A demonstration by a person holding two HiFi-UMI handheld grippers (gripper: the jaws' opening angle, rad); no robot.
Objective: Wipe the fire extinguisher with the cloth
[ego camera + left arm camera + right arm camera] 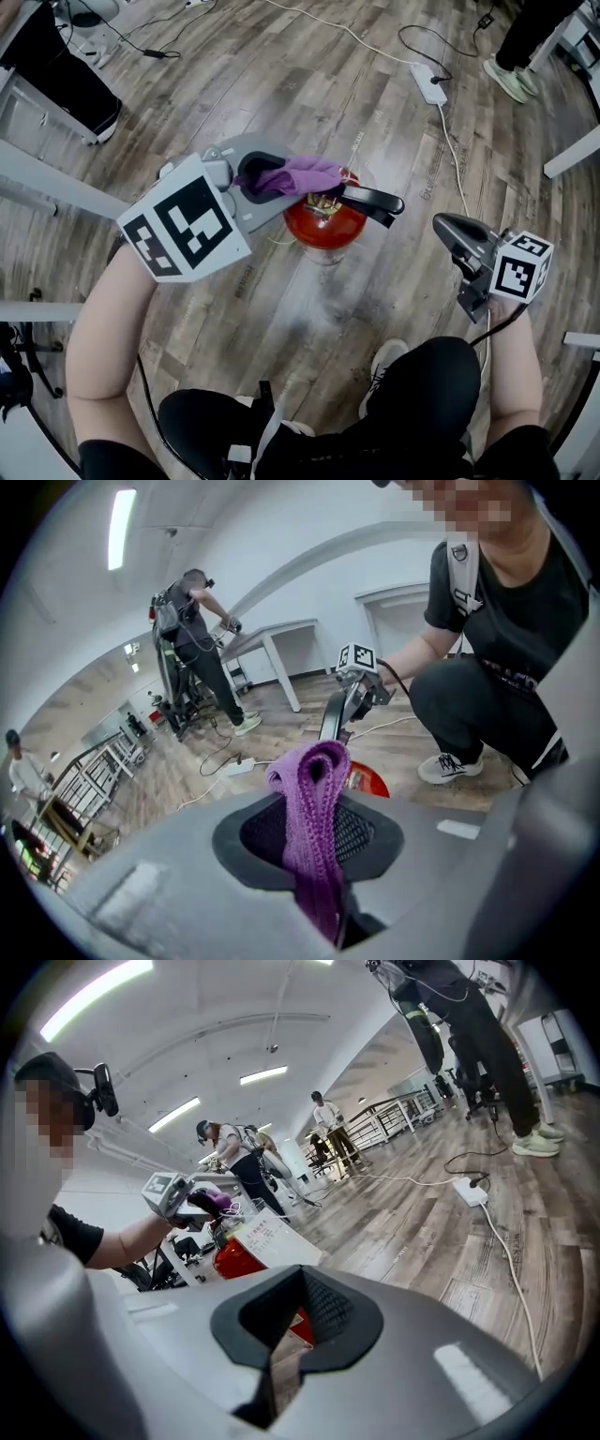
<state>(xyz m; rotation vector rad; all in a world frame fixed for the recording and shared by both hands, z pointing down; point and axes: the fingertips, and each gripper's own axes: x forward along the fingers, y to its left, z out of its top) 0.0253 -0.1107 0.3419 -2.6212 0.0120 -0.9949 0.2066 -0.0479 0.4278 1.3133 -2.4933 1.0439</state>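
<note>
The red fire extinguisher (323,225) stands upright on the wooden floor, seen from above in the head view, its black handle (372,201) pointing right. My left gripper (281,180) is shut on a purple cloth (302,172), which rests over the extinguisher's top by the valve. In the left gripper view the cloth (314,808) stands folded between the jaws, with the extinguisher (368,781) just beyond. My right gripper (442,225) hovers shut and empty to the right of the extinguisher, apart from it. The right gripper view shows the extinguisher (234,1258) with its white label (272,1235) at the left.
A white power strip (429,82) and its cable (454,159) lie on the floor beyond the extinguisher. White table legs (56,183) stand at the left, another at the right edge. A bystander's shoes (507,79) are at the top right. My own shoe (384,364) is near.
</note>
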